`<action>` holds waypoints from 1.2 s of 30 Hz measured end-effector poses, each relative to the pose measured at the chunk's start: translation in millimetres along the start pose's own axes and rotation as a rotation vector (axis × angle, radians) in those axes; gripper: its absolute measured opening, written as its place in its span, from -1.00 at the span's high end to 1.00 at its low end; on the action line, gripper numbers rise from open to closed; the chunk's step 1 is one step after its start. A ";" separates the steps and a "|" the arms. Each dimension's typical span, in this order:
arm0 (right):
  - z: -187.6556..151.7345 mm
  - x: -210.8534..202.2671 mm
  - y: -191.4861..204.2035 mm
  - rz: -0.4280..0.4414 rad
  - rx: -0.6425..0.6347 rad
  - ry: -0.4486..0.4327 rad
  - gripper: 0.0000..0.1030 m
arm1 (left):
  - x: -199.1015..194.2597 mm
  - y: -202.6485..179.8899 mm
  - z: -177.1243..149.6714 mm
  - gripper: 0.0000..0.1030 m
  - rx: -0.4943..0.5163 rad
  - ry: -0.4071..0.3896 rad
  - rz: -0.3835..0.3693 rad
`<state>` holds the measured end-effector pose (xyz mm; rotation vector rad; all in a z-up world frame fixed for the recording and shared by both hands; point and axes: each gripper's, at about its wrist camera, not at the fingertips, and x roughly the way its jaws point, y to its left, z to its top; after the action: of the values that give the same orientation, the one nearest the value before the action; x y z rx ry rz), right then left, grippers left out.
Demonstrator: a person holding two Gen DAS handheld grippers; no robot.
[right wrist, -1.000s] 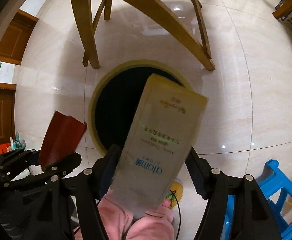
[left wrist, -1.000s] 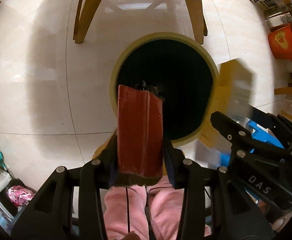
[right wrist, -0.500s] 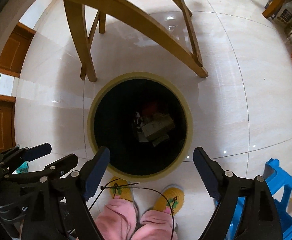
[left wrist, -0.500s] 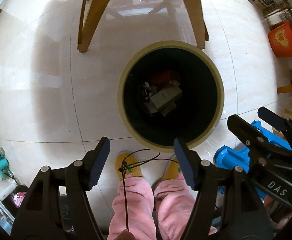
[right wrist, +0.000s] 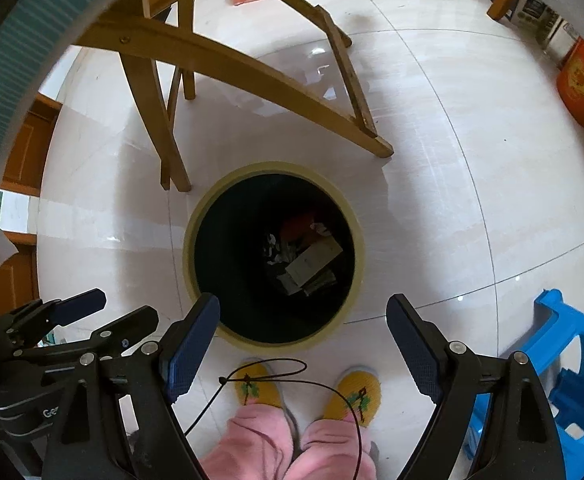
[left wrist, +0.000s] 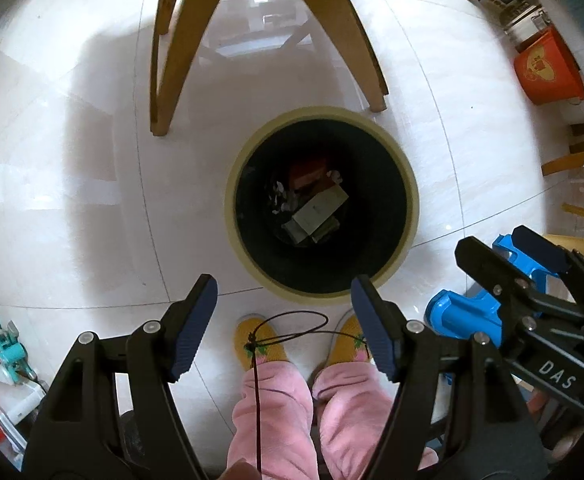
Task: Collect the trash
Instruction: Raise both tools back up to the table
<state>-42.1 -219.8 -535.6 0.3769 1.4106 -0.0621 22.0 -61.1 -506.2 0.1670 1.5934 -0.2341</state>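
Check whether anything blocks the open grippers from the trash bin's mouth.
Nothing visible does. The left gripper and right gripper hang open over the trash bin; the wooden chair legs stand beyond its far rim.

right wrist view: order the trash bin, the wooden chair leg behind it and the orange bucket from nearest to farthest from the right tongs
1. Trash bin, just ahead of the right tongs.
2. Wooden chair leg, beyond the bin, slightly right.
3. Orange bucket, far upper right.
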 end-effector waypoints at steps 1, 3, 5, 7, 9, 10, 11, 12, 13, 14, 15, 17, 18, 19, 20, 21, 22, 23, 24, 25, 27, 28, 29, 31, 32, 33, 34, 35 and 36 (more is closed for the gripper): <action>-0.4 -3.7 1.0 0.002 0.003 -0.002 -0.68 | -4.8 1.0 -0.9 -0.30 0.001 -0.008 0.004; -1.5 -14.8 4.9 0.006 0.014 -0.009 -0.68 | -23.4 3.4 -3.9 -0.30 -0.004 -0.029 0.013; -3.0 -31.9 8.6 0.014 0.029 -0.021 -0.68 | -47.5 7.3 -7.3 -0.30 -0.020 -0.047 0.012; -4.9 -50.3 14.7 0.025 0.048 -0.030 -0.68 | -71.6 9.7 -11.4 -0.30 -0.028 -0.066 0.012; -7.0 -76.1 22.2 0.049 0.067 -0.036 -0.68 | -105.7 11.0 -16.3 -0.30 -0.025 -0.100 0.030; -7.7 -88.8 24.8 0.055 0.071 -0.042 -0.68 | -121.7 10.9 -18.8 -0.30 -0.020 -0.116 0.042; -8.2 -102.4 29.4 0.064 0.073 -0.050 -0.68 | -141.0 11.3 -21.5 -0.30 -0.014 -0.137 0.048; -8.7 -117.7 34.0 0.075 0.073 -0.060 -0.68 | -162.2 11.8 -24.2 -0.30 -0.009 -0.159 0.048; -9.1 -137.1 39.7 0.085 0.071 -0.076 -0.68 | -185.1 11.9 -26.9 -0.30 -0.004 -0.182 0.045; -9.4 -157.3 46.3 0.091 0.068 -0.093 -0.68 | -202.7 11.1 -28.6 -0.30 0.001 -0.197 0.043; -10.0 -170.5 50.6 0.095 0.066 -0.103 -0.68 | -219.3 10.9 -30.5 -0.30 0.008 -0.211 0.043; -10.2 -211.8 63.7 0.113 0.056 -0.136 -0.68 | -257.8 8.8 -34.5 -0.30 0.023 -0.252 0.056; -10.5 -225.0 66.7 0.116 0.050 -0.148 -0.68 | -274.4 8.6 -36.4 -0.30 0.025 -0.273 0.059; -11.4 -245.0 72.9 0.116 0.040 -0.168 -0.68 | -289.4 8.7 -37.9 -0.30 0.022 -0.293 0.061; -11.3 -268.3 79.9 0.114 0.022 -0.196 -0.68 | -307.5 9.4 -40.7 -0.30 0.015 -0.317 0.060; -10.7 -280.5 83.6 0.113 0.012 -0.210 -0.69 | -327.6 10.3 -43.2 -0.30 0.008 -0.342 0.052; -10.0 -301.1 89.1 0.112 -0.003 -0.234 -0.69 | -341.5 10.9 -44.4 -0.30 0.003 -0.360 0.045; -9.8 -321.6 94.8 0.115 -0.020 -0.261 -0.69 | -363.4 12.4 -45.9 -0.30 0.000 -0.386 0.039; -8.9 -338.6 98.8 0.119 -0.035 -0.280 -0.69 | -377.0 12.2 -47.3 -0.30 -0.001 -0.405 0.037; -8.3 -353.7 103.0 0.122 -0.050 -0.298 -0.69 | -395.6 11.5 -49.6 -0.30 0.001 -0.432 0.038; -5.8 -389.6 113.3 0.127 -0.085 -0.346 -0.70 | -424.5 9.7 -52.2 -0.30 0.006 -0.473 0.047; -2.0 -403.2 117.7 0.128 -0.098 -0.365 -0.70 | -438.1 7.9 -54.0 -0.30 0.008 -0.491 0.052; -0.8 -420.3 122.6 0.129 -0.118 -0.391 -0.70 | -455.7 4.7 -56.6 -0.30 0.008 -0.520 0.060; 2.9 -450.9 130.1 0.135 -0.148 -0.428 -0.70 | -482.8 1.3 -61.0 -0.30 0.004 -0.560 0.081; 4.9 -465.7 134.1 0.140 -0.170 -0.451 -0.70 | -494.3 0.8 -62.5 -0.30 -0.004 -0.575 0.094; 7.4 -476.7 134.9 0.140 -0.181 -0.463 -0.70 | -503.8 1.0 -63.1 -0.30 -0.014 -0.586 0.102; 10.2 -490.7 139.0 0.136 -0.200 -0.484 -0.70 | -515.5 3.9 -63.2 -0.30 -0.023 -0.598 0.105; 12.4 -503.0 141.3 0.135 -0.217 -0.505 -0.70 | -525.9 5.3 -64.2 -0.30 -0.035 -0.612 0.105; 13.8 -517.7 144.6 0.135 -0.226 -0.520 -0.70 | -536.1 5.8 -65.2 -0.30 -0.050 -0.627 0.110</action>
<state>-78.0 -180.9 -0.5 0.2431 0.8646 0.1036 -19.7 -18.6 30.6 0.1254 0.9625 -0.1404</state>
